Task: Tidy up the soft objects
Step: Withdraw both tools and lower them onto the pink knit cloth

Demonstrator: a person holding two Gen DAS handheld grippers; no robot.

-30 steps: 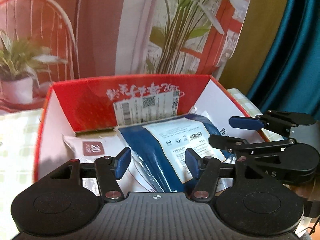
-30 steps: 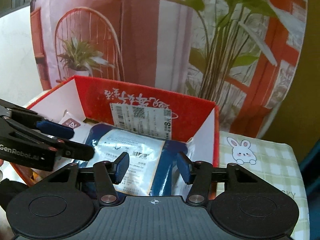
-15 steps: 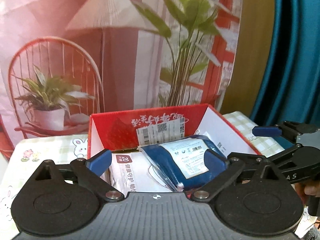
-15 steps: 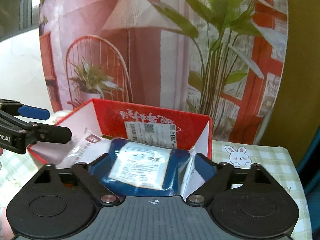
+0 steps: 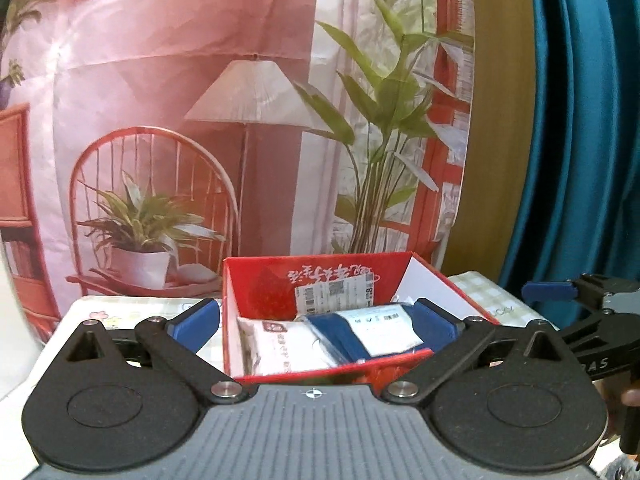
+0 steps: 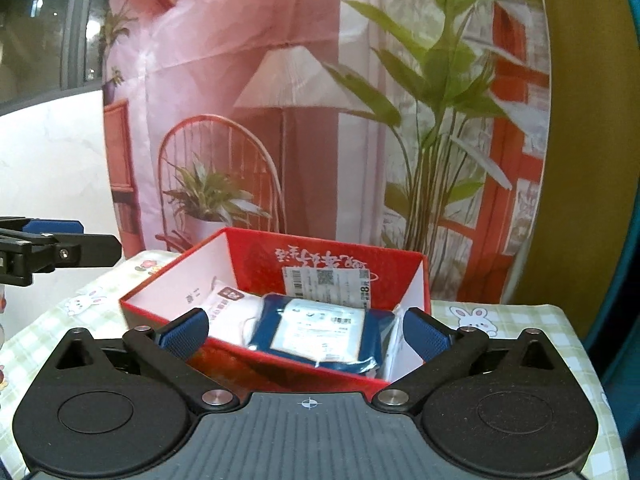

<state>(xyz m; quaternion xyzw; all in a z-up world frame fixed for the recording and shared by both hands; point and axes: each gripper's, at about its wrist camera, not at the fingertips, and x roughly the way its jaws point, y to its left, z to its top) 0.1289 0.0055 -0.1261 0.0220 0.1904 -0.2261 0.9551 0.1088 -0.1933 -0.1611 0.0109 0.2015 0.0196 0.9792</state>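
Both grippers hang in front of a red box, their blue-padded fingers spread wide with nothing between them; the jaws of each have just been opening. In the left wrist view the left gripper [image 5: 316,320] sits nearest the lens, its fingers [image 5: 196,322] flanking the box [image 5: 280,288] without touching it. The right gripper [image 5: 560,300] enters at the right edge of that view, apart from the box. In the right wrist view the right gripper [image 6: 306,328] frames the same box [image 6: 256,252] from a slight angle, while the left gripper [image 6: 52,240] pokes in at the left edge, clear of the box wall.

The box stands open-topped on a surface covered by a pale green checked cloth [image 6: 500,320] printed with rabbits. Inside lie two soft packs. A blue pack [image 6: 320,332] with a white label rests on top toward the right side of the box, tilted against the near wall. A white pack [image 6: 232,304] with a small dark red mark lies beside it on the left, partly under the blue one. A white sticker with codes [image 6: 326,282] is on the far inner wall.

Behind the box hangs a printed backdrop [image 5: 200,120] showing a lamp, a red chair and potted plants. A teal curtain [image 5: 580,160] hangs to the right of it.
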